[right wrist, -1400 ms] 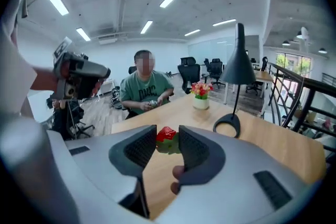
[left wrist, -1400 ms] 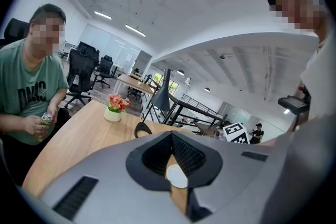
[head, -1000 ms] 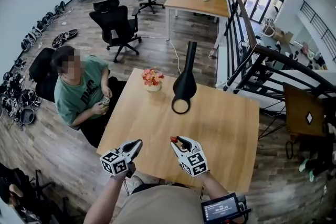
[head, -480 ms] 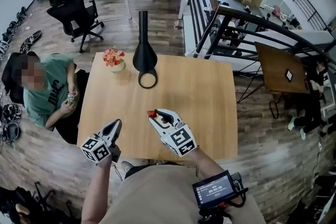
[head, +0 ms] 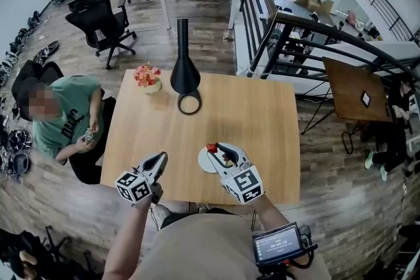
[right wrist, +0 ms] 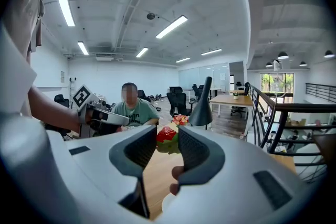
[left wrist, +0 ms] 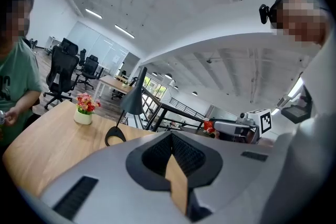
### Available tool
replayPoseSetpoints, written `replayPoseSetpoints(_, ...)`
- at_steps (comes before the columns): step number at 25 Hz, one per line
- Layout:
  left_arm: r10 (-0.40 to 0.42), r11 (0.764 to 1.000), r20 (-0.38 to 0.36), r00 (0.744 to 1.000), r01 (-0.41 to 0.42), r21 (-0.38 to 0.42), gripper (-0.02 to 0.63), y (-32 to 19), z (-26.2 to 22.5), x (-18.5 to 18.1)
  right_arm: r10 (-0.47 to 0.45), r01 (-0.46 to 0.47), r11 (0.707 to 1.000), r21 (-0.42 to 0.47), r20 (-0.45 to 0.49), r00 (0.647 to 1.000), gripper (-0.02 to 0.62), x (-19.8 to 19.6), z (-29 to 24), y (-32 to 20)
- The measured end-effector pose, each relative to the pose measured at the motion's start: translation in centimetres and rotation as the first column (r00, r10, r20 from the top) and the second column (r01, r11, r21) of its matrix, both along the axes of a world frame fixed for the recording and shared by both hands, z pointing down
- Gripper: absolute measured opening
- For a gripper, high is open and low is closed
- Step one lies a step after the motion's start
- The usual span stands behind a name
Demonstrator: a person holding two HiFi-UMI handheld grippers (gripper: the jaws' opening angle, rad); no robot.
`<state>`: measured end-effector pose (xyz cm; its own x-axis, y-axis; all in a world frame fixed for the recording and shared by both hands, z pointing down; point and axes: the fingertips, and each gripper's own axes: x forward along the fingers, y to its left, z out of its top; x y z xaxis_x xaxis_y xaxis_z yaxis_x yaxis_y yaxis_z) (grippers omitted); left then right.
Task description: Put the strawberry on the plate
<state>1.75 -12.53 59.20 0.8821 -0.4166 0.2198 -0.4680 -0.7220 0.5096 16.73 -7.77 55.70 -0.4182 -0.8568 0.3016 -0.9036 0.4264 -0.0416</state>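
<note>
I had the right gripper point(head: 214, 149) clamped on the strawberry point(head: 210, 147), holding it over the far rim of the plate point(head: 204, 164). The plate sat by the near edge of the table point(head: 262, 115), about midway along. The left gripper point(head: 160, 158) was pressed closed on nothing, toward the near left corner. I judged this the carrying step. Next came lowering the berry onto the plate's middle and letting go.
</note>
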Motion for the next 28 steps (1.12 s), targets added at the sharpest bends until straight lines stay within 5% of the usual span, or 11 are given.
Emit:
replayPoseSetpoints(18, 0.105, 0.994, 0.114, 0.988, -0.104, -0.013, 0.005, 0.1, 4.9, 2.7, 0.048, -0.065, 0.98, -0.188, -0.093, 0.994, 0.133, 3.2, 10.5, 0.0)
replayPoseSetpoints(28, 0.123, 0.992, 0.181, 0.976, -0.119, -0.034, 0.005, -0.4, 7.9, 4.0, 0.008, -0.059, 0.925, -0.376, -0.135, 0.991, 0.133, 4.6, 22.1, -1.1)
